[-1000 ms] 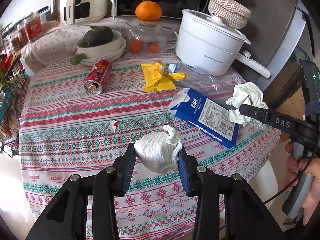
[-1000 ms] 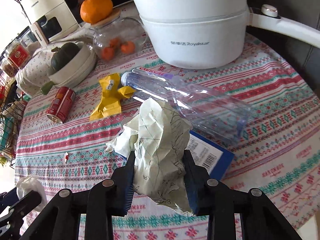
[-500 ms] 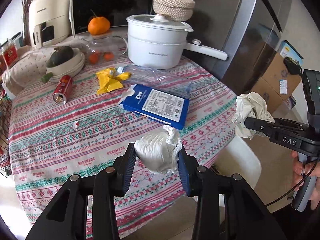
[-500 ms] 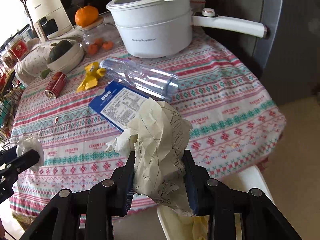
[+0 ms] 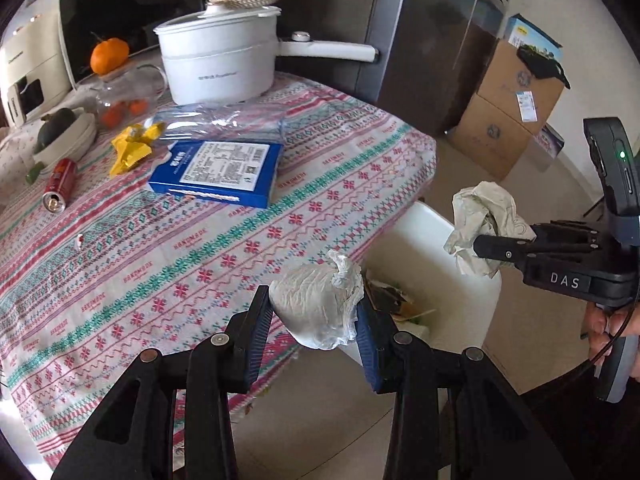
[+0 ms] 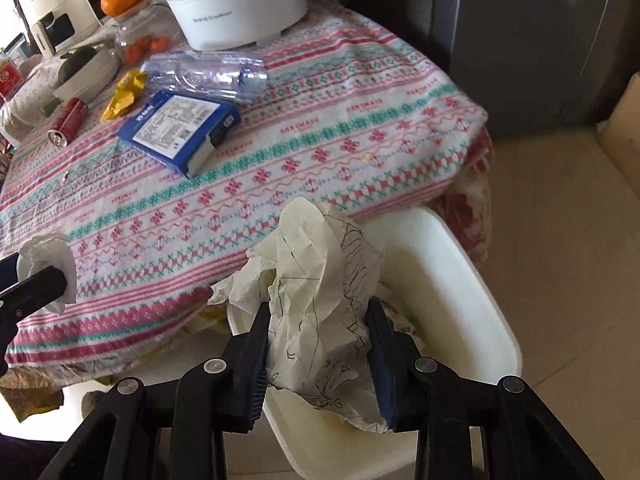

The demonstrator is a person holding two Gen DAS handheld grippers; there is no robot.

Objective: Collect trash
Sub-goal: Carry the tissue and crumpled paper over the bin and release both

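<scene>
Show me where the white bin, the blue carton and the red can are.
white bin [image 6: 460, 280]: right wrist view, inner wall.
blue carton [image 5: 218, 170]: left wrist view, printed top face.
red can [image 5: 59, 186]: left wrist view, its side.

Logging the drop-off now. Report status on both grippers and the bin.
Left gripper shut on white wad, at bin edge. Right gripper shut on crumpled paper, over bin. Scraps already inside; nothing blocking.
</scene>
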